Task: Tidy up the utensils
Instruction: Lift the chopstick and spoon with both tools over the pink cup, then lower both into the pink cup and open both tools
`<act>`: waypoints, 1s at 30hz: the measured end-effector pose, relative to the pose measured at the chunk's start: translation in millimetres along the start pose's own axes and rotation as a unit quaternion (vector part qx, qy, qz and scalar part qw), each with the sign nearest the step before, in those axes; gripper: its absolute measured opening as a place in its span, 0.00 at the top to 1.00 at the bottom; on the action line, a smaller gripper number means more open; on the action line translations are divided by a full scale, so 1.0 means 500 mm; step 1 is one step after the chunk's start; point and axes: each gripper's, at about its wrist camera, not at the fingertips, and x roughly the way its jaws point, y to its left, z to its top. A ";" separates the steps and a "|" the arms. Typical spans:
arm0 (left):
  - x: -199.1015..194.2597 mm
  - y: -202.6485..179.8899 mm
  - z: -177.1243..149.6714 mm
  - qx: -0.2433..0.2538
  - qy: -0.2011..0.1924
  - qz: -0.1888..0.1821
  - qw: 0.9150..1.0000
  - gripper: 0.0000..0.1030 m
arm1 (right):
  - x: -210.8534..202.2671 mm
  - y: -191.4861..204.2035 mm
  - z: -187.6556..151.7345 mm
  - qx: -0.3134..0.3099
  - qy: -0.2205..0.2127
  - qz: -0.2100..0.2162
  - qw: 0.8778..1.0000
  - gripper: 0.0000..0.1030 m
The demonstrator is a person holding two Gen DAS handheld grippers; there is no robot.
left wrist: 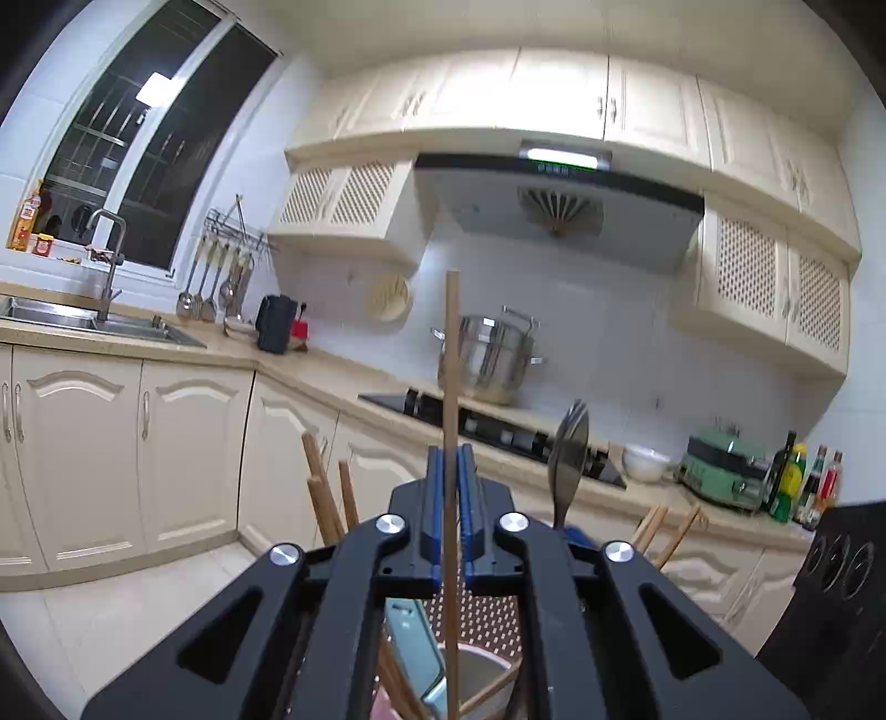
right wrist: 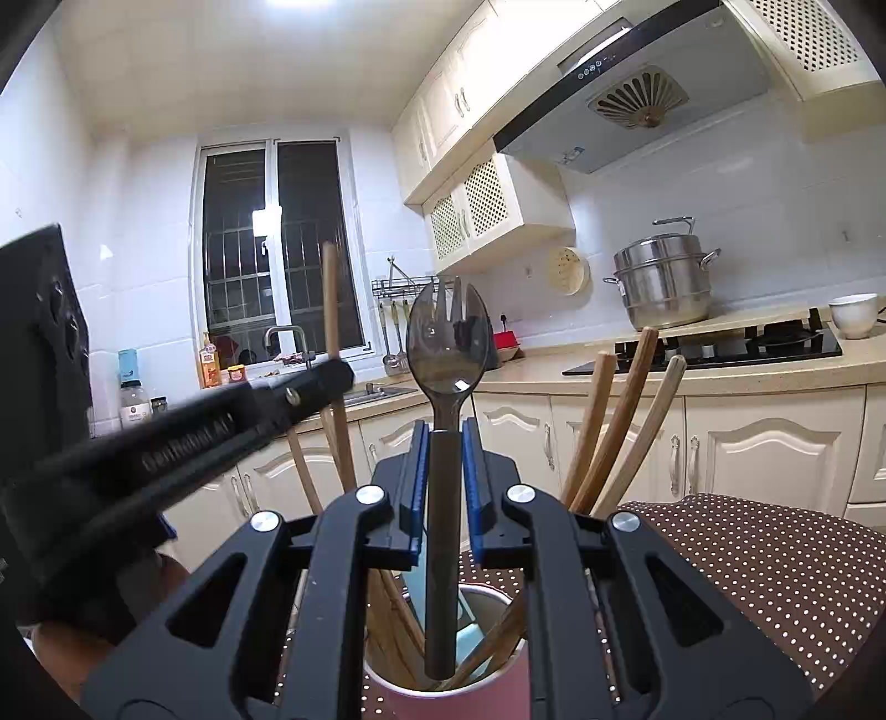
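Brightness: you are working in a brightly lit kitchen, under white indoor light.
Sources: a ceiling lamp (right wrist: 302, 3) is blowing out overhead; the hood light strip (left wrist: 562, 158) is glaring.
Window (right wrist: 277, 243): it is showing dark, reflecting a lamp.
Blur: the cabinets at the right of your left view are smearing softly.
Edges: both fisheye views are bending lines and darkening at the corners.

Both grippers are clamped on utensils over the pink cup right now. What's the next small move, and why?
Probably lower the right gripper a little further and then open it. It is shut on the spork, which stands upright with its handle end already inside the pink cup among the wooden utensils. The left gripper grips a single chopstick above the same cup and could follow.
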 end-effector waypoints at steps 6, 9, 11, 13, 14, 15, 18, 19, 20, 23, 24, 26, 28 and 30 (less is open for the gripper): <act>0.000 0.013 -0.003 -0.004 0.016 0.006 1.000 0.66 | 0.000 0.007 0.001 -0.002 0.000 -0.003 1.000 0.88; -0.009 0.021 -0.002 -0.003 0.022 0.010 1.000 0.64 | -0.002 0.011 0.000 -0.004 0.002 -0.004 1.000 0.88; -0.014 0.023 -0.001 0.001 0.026 0.019 0.999 0.61 | -0.003 0.014 0.000 -0.004 0.003 -0.004 1.000 0.88; -0.020 0.026 0.002 0.000 0.033 0.019 0.999 0.60 | -0.005 0.018 0.002 -0.005 0.002 -0.005 1.000 0.88; -0.025 0.027 0.002 0.000 0.034 0.021 0.999 0.60 | -0.006 0.017 0.003 -0.005 0.001 -0.006 1.000 0.88; -0.029 0.028 0.003 0.003 0.037 0.029 0.999 0.60 | -0.007 0.019 0.004 -0.006 0.002 -0.007 1.000 0.88; -0.038 0.028 0.005 0.013 0.041 0.045 0.998 0.60 | -0.009 0.027 0.003 -0.013 0.006 -0.006 1.000 0.88; -0.043 0.026 0.006 0.016 0.040 0.048 0.998 0.60 | -0.011 0.030 0.003 -0.016 0.005 -0.007 1.000 0.88; -0.047 0.027 0.007 0.021 0.040 0.052 0.998 0.59 | -0.012 0.031 0.004 -0.017 0.005 -0.007 1.000 0.88; -0.054 0.028 0.007 0.027 0.046 0.063 0.997 0.55 | -0.015 0.032 0.007 -0.016 0.006 -0.010 1.000 0.88; -0.056 0.030 0.007 0.027 0.048 0.064 0.996 0.55 | -0.015 0.032 0.007 -0.016 0.006 -0.012 1.000 0.88; -0.061 0.034 0.006 0.027 0.053 0.068 0.996 0.55 | -0.016 0.033 0.007 -0.015 0.005 -0.015 1.000 0.87; -0.063 0.038 0.005 0.027 0.059 0.072 0.995 0.55 | -0.017 0.033 0.007 -0.015 0.008 -0.017 1.000 0.86; -0.066 0.042 0.008 0.025 0.063 0.074 0.995 0.55 | -0.019 0.034 0.007 -0.015 0.009 -0.018 1.000 0.75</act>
